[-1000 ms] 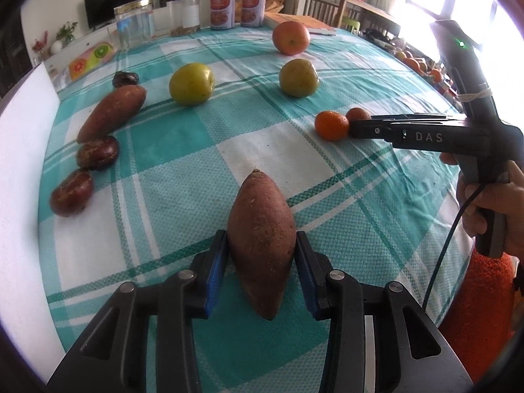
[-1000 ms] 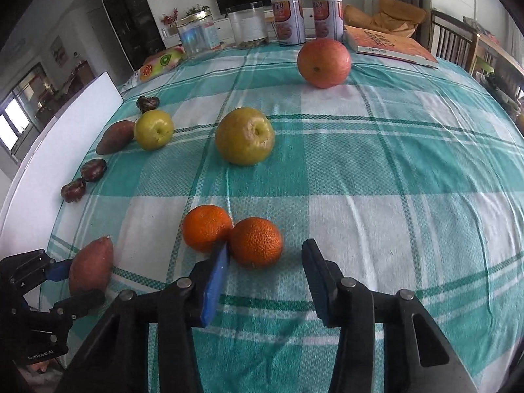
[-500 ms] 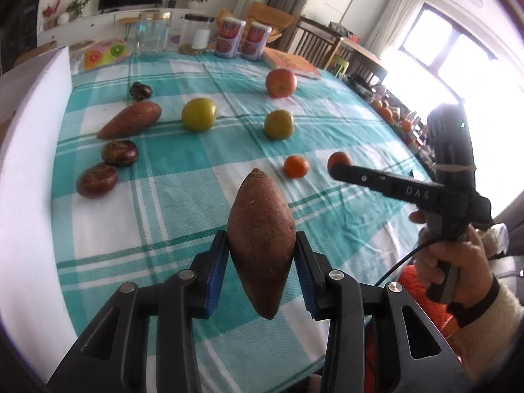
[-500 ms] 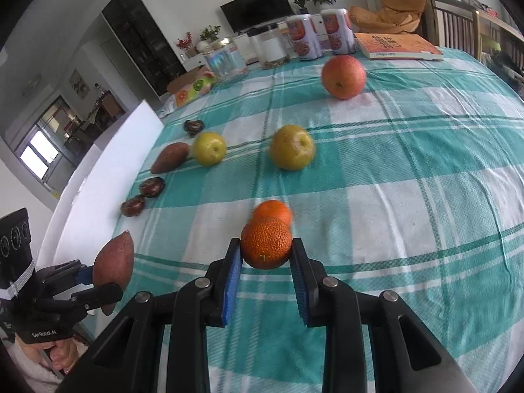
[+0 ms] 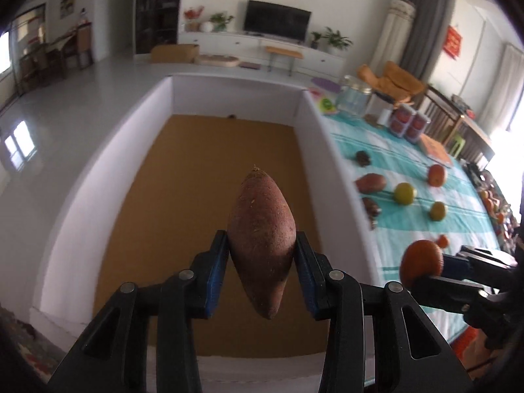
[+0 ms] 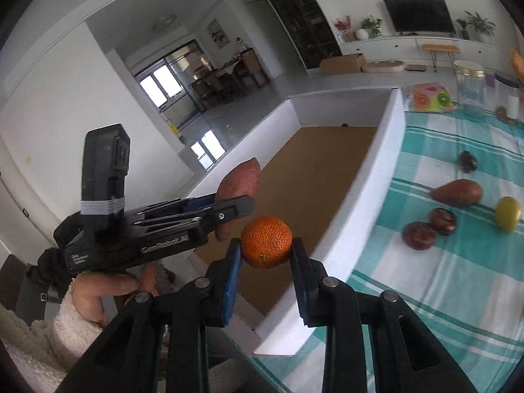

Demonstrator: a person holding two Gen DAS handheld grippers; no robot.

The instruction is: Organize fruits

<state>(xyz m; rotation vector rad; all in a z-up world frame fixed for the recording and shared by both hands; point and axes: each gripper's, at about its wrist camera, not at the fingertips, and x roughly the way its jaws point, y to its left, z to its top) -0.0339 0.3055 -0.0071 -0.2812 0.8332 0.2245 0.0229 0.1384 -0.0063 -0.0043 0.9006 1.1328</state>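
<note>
A sweet potato (image 5: 262,242) is clenched in the left tongs (image 5: 262,271), an orange (image 6: 266,241) in the right tongs (image 6: 266,273); both have been carried from the desk (image 5: 409,229) above the box (image 5: 203,196) (release seems next).

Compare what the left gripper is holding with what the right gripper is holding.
The reddish-brown sweet potato in the left gripper is long with tapered ends; the orange mandarin in the right gripper is round. The sweet potato sticks out well past the pads at both ends; the mandarin barely does. Its skin is dull and speckled; the mandarin's is bright and pitted. Both are clamped between blue pads, over the white-walled box.
</note>
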